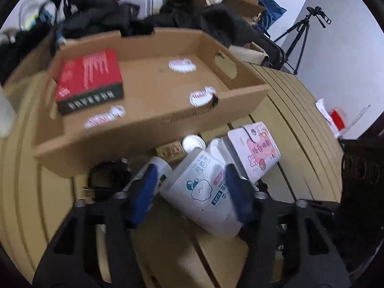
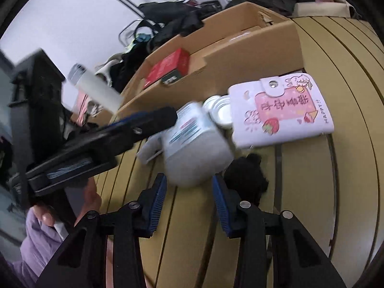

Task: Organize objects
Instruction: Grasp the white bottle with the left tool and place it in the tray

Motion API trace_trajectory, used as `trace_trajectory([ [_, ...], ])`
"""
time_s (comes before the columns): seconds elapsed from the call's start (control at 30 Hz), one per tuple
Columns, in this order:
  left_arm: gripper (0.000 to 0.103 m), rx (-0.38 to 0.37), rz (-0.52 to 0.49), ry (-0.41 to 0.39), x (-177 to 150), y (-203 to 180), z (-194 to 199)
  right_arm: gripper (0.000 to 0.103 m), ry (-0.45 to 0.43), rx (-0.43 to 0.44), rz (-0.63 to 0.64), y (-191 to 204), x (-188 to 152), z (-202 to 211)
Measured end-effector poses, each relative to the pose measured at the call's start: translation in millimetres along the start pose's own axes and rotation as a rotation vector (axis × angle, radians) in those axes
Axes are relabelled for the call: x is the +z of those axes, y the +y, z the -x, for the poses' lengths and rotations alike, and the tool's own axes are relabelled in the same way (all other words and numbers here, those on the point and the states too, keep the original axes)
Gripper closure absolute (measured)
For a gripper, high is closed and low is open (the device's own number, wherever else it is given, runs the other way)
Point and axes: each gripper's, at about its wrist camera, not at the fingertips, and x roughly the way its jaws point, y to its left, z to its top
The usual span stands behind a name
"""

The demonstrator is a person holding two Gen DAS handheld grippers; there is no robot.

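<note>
A white bottle with a cloud print (image 1: 204, 192) lies on the slatted table, between the fingers of my left gripper (image 1: 192, 187), which close on its sides. It also shows in the right wrist view (image 2: 194, 148), with the left gripper (image 2: 153, 122) reaching in from the left. My right gripper (image 2: 189, 201) is open and empty just before the bottle's base. A pink-and-white wallet (image 1: 254, 151) (image 2: 280, 110) lies to the right. A cardboard tray (image 1: 153, 120) (image 2: 216, 72) behind holds a red box (image 1: 88, 79) (image 2: 168, 67).
Two white lids (image 1: 192, 142) (image 2: 219, 110) and a small tan block (image 1: 170, 152) lie by the tray. A black object (image 2: 247, 175) lies by my right finger, a black cable (image 1: 105, 180) at left. Dark clothes (image 1: 100, 7) pile behind; a tripod (image 1: 302, 31) stands right.
</note>
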Motion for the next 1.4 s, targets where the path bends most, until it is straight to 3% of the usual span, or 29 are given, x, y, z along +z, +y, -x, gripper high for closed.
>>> trace_trajectory([
  [0.23,0.063,-0.001,0.076,-0.013,-25,-5,21,0.06,0.0,0.042,-0.002,-4,7,5],
  [0.37,0.066,-0.01,0.181,-0.055,-69,-25,59,0.06,0.054,0.067,0.097,6,-5,19],
  [0.5,0.066,-0.071,0.313,-0.046,-117,-40,81,0.06,0.128,0.088,0.105,3,-33,30],
  [0.67,0.061,0.044,0.334,-0.074,-139,-50,92,0.06,0.132,0.062,0.108,3,-56,43],
  [0.8,0.056,0.081,0.319,-0.069,-132,-49,86,0.06,0.093,0.053,0.107,3,-54,48],
  [0.93,0.056,0.051,0.36,-0.039,-127,-40,70,0.06,0.1,0.025,0.111,5,-47,37],
  [1.03,0.056,0.008,0.417,-0.023,-133,-28,66,0.053,0.117,0.059,0.072,1,-45,26],
  [1.1,0.07,-0.041,0.44,-0.031,-134,-25,66,0.053,0.117,0.077,0.07,1,-47,24],
  [1.23,0.071,-0.033,0.459,-0.093,-129,-31,82,0.058,0.112,0.077,0.095,12,-44,32],
  [1.3,0.071,-0.046,0.482,-0.121,-115,-32,95,0.063,0.076,0.097,0.109,22,-32,48],
  [1.4,0.071,-0.079,0.453,-0.177,-61,-28,123,0.064,0.024,0.108,0.135,43,6,70],
])
